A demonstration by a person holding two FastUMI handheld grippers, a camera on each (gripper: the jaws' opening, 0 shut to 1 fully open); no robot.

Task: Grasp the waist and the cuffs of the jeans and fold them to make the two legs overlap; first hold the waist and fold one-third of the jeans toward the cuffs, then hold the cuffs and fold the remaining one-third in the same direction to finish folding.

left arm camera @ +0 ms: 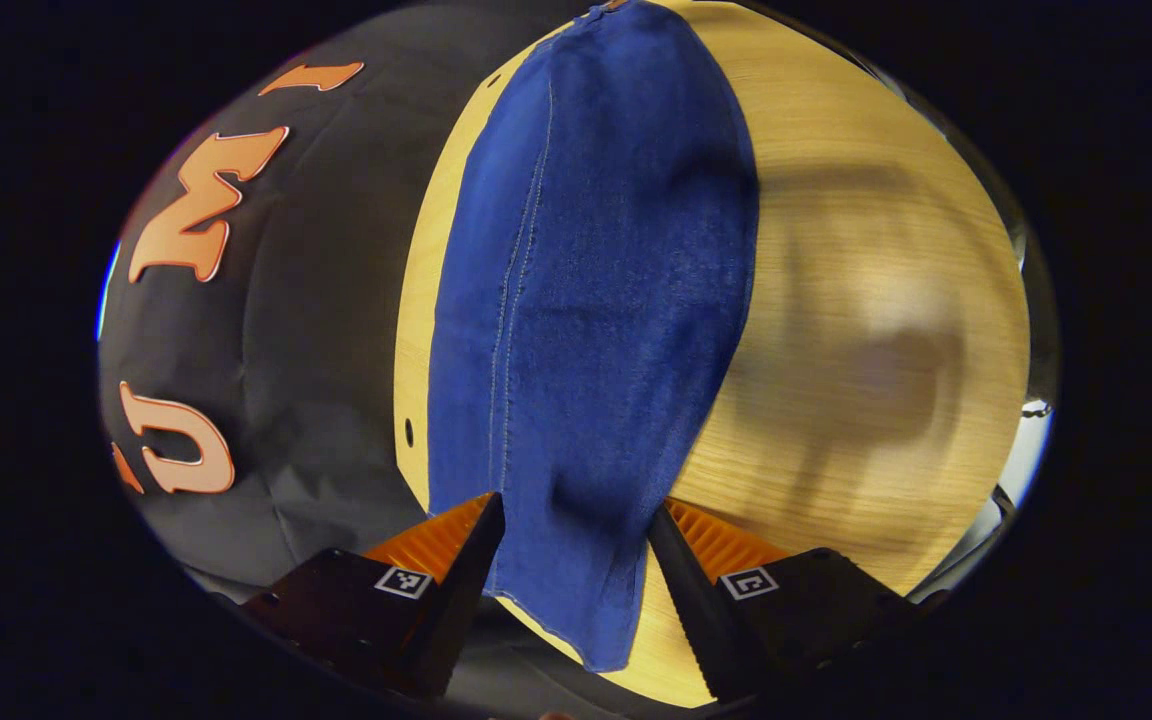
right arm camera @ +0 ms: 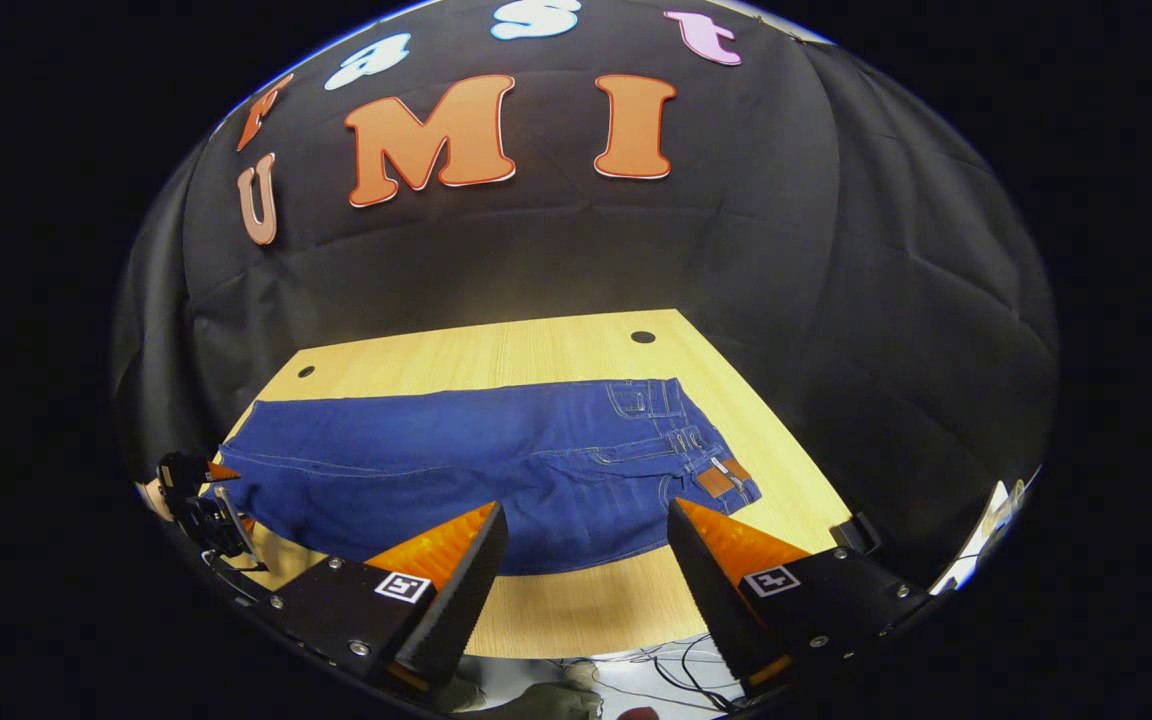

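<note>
Here the left tool sits at the cuff end of the jeans, its two fingers spread apart with the cuff edge lying between them — the cloth runs through the gap, yet neither finger looks pressed on it, so I judge it open and not yet gripping. From that tool the leg stretches straight away along the worktop, long axis pointing off toward the far waist; the booth wall stands to the left in this view.

The right tool hovers open too, held clear above the near edge of the worktop, with nothing between its fingers. Just beyond it the jeans lie flat, lengthwise across the scene — waist to the right, with its leather patch, and cuffs to the left. The legs appear already laid one over the other, though I cannot be sure from here. The waist lies just right of and beyond the right tool, so that hand is the nearer one for the first fold. At the far left edge of the right gripper view the left tool shows small, by the cuffs.

The waist must travel leftward, along the length, toward the cuffs.
</note>
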